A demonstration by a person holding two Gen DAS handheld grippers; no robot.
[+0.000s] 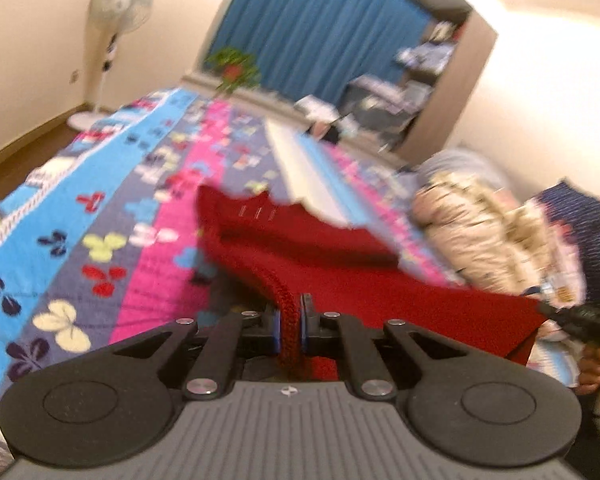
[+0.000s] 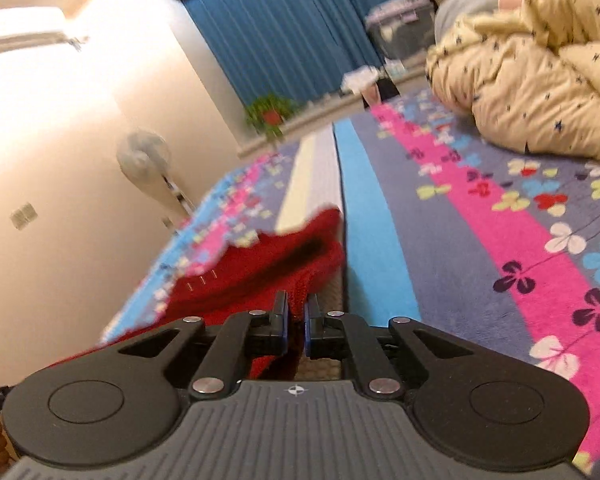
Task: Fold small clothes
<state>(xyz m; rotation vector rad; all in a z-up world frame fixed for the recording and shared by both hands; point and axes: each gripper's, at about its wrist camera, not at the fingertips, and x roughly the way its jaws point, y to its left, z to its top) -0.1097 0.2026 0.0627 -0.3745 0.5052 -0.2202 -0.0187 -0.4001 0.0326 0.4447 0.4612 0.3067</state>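
A small red knitted garment (image 1: pixel 340 264) hangs stretched above the patterned bedspread (image 1: pixel 80 216). My left gripper (image 1: pixel 290 320) is shut on its ribbed edge, which runs between the jaws. The right gripper shows at the far right of the left wrist view (image 1: pixel 580 320), holding the garment's other corner. In the right wrist view my right gripper (image 2: pixel 297 316) is shut on the garment (image 2: pixel 260 268), which trails away to the left over the bedspread (image 2: pixel 500 240).
A cream quilt with dark stars (image 2: pixel 540 80) is heaped at the bed's far right, also in the left wrist view (image 1: pixel 480 232). A standing fan (image 1: pixel 112 40), a potted plant (image 1: pixel 234 68), blue curtains (image 1: pixel 320 24) and cluttered shelves lie beyond the bed.
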